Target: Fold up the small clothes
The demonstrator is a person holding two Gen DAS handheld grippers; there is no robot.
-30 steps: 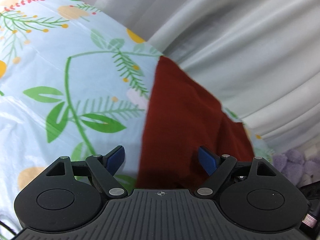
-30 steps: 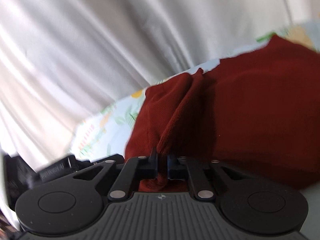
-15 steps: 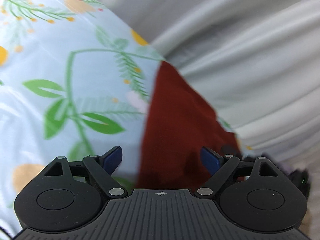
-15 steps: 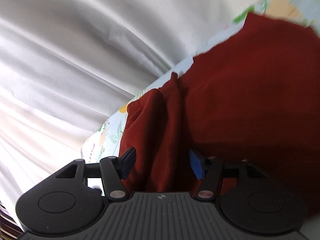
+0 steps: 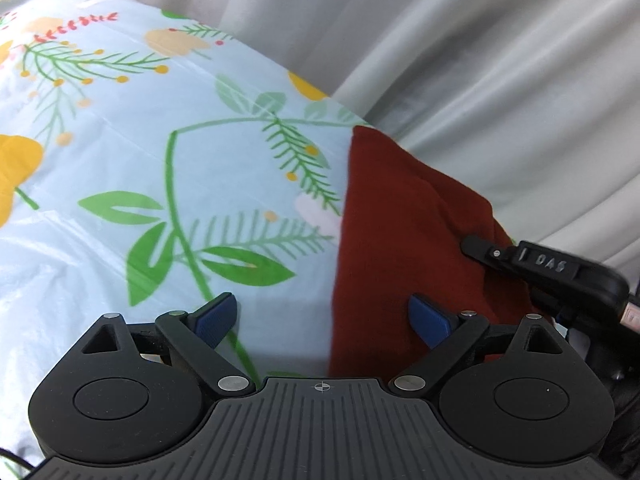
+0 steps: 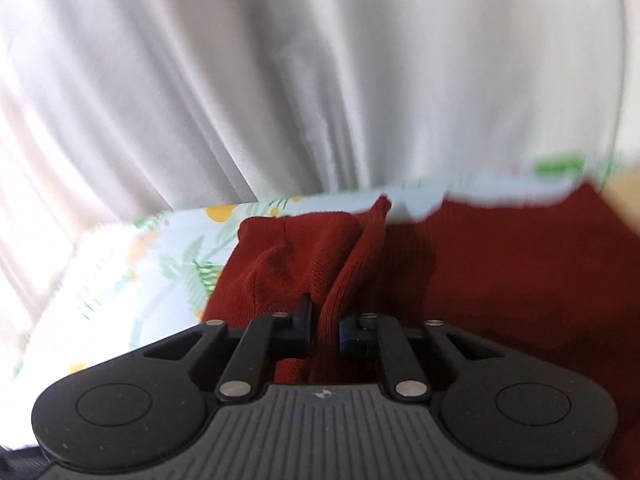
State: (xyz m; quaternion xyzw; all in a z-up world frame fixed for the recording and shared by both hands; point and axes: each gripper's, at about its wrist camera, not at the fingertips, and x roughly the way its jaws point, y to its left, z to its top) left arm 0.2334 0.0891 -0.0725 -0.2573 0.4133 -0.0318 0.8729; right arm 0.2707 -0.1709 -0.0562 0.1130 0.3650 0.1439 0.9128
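Observation:
A dark red garment [image 5: 400, 240] lies on the floral cloth [image 5: 140, 140], near its far edge. My left gripper [image 5: 324, 318] hovers open over the garment's left edge, one blue pad [image 5: 218, 316] above the cloth and the other above the red fabric. At the right of that view, the right gripper's black finger [image 5: 536, 266] rests on the garment. In the right wrist view, my right gripper [image 6: 326, 326] is shut on a raised ridge of the red garment [image 6: 352, 264], and the rest of the fabric spreads flat to the right.
A white curtain [image 5: 480, 60] hangs right behind the cloth's far edge [image 6: 280, 72]. The light blue floral cloth [image 6: 160, 260] stretches bare to the left of the garment.
The right gripper was shut on the fabric a second ago, opened half a second ago, and has now shut on a ridge of it. The left gripper stayed open, and the right gripper's finger entered its view.

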